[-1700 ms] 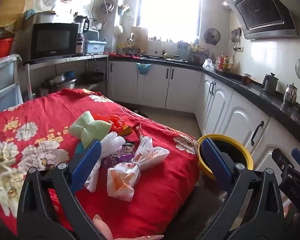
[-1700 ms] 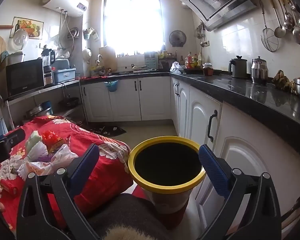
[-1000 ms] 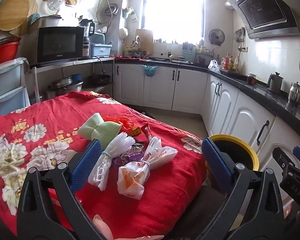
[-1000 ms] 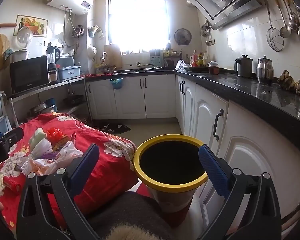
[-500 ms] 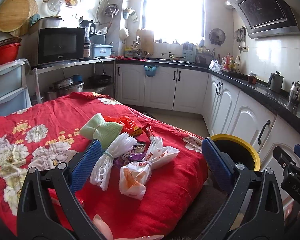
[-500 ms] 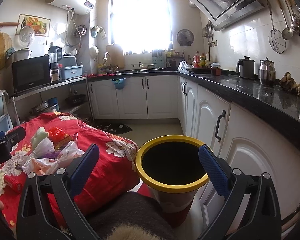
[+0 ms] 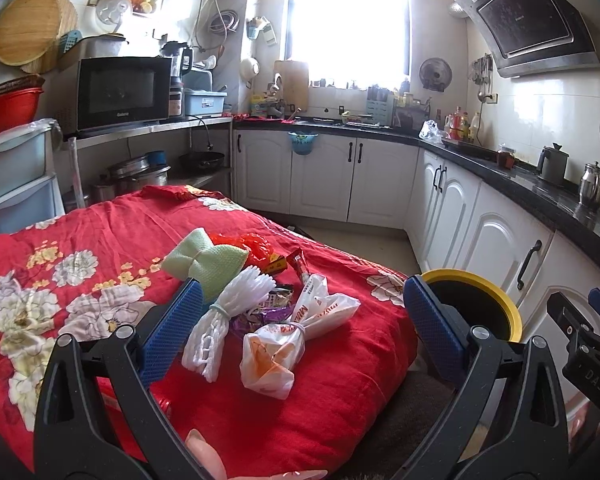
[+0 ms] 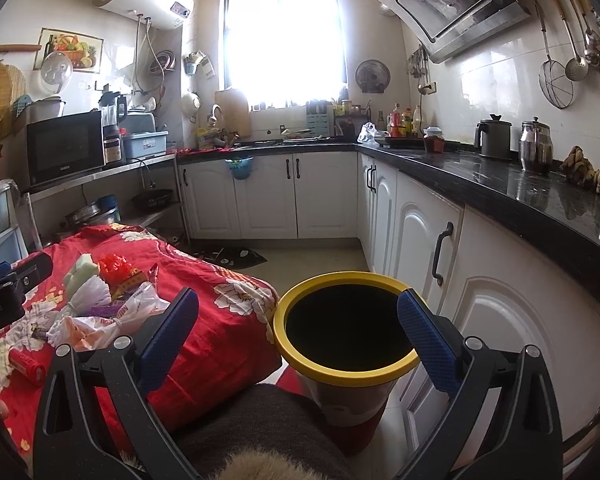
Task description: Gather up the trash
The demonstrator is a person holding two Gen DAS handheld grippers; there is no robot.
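Note:
A pile of trash lies on the red flowered cloth (image 7: 100, 240): a knotted white and orange plastic bag (image 7: 284, 340), a white foam net (image 7: 224, 320), a green foam net (image 7: 204, 258), red plastic (image 7: 256, 246) and small wrappers (image 7: 276, 304). My left gripper (image 7: 300, 324) is open and empty, just short of the pile. A yellow-rimmed trash bin (image 8: 344, 372) stands on the floor to the right of the cloth; it also shows in the left wrist view (image 7: 480, 308). My right gripper (image 8: 300, 332) is open and empty, facing the bin. The pile (image 8: 100, 300) shows at its left.
White cabinets (image 8: 420, 240) under a black counter (image 8: 520, 192) run along the right and the back. A microwave (image 7: 124, 94) and plastic drawers (image 7: 12, 176) stand at the left. A red tube (image 8: 28, 364) lies on the cloth near its front edge.
Both grippers have drifted slightly; the pile and the bin sit a little further right in their views. Both stay open and empty.

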